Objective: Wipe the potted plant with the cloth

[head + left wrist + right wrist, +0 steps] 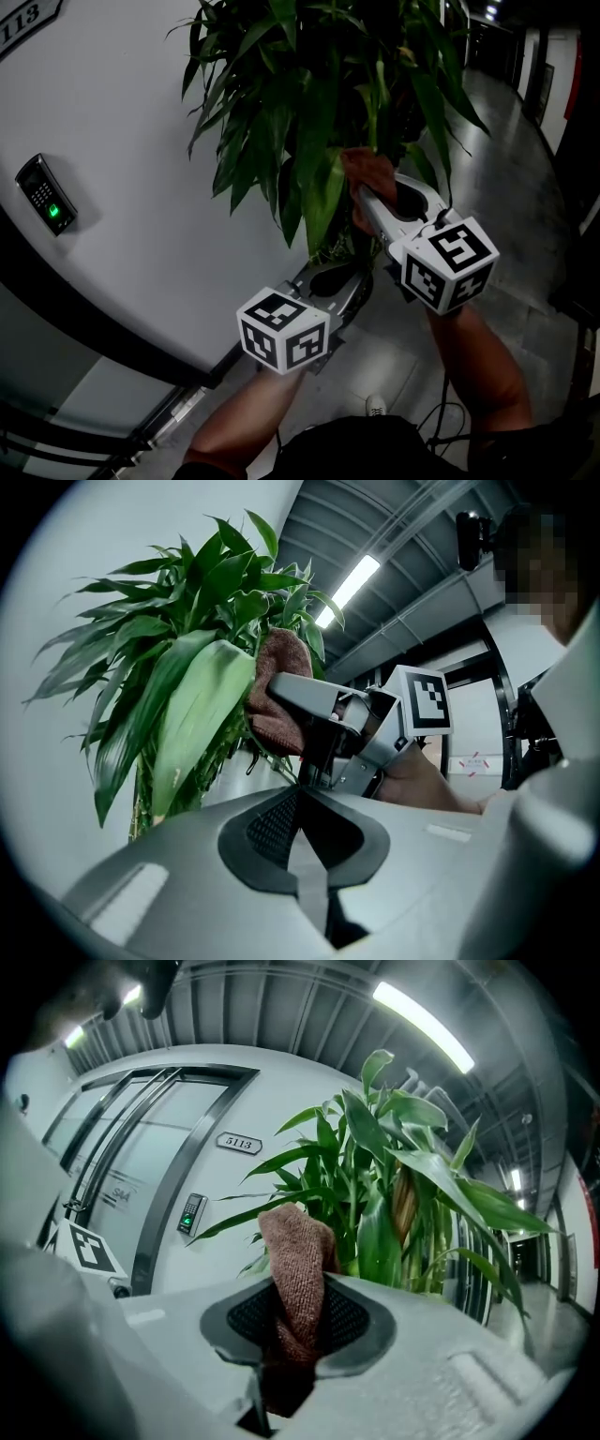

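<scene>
In the head view the potted plant (309, 112) stands against a pale wall. The right gripper (361, 199) reaches into its lower leaves with the reddish-brown cloth (367, 169) at its tip. The left gripper (342, 281) hangs lower, just short of the foliage. The pot itself is hidden. In the left gripper view the left gripper's jaws stand together with nothing between them. Ahead, the cloth (277, 700) sits against a broad drooping leaf (187, 714). In the right gripper view the jaws are clamped on a bunched fold of the cloth (295, 1274), whose free end stands up before the stems (394, 1213). The likely trouble is that the leaf has nothing backing it, so it may swing away under the wipe, or crease if pressed harder. The cloth is held by one fold only and could drag loose on stiff leaf edges.
</scene>
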Demonstrator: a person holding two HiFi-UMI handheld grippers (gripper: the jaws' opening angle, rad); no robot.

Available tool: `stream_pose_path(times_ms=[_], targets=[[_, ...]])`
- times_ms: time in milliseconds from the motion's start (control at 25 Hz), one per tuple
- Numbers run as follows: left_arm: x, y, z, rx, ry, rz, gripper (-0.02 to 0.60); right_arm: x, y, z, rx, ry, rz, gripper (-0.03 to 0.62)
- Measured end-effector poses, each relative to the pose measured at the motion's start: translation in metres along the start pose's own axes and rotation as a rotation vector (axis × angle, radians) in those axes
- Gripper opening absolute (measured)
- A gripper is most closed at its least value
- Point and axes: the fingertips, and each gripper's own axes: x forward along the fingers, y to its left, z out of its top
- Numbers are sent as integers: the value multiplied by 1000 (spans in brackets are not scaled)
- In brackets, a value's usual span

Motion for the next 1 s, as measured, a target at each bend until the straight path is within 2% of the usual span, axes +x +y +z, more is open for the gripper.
stream_pose_path(times_ms=[1000], targets=[[2, 2, -6, -27, -13, 4, 18, -24, 33, -31, 29, 68, 73, 75]])
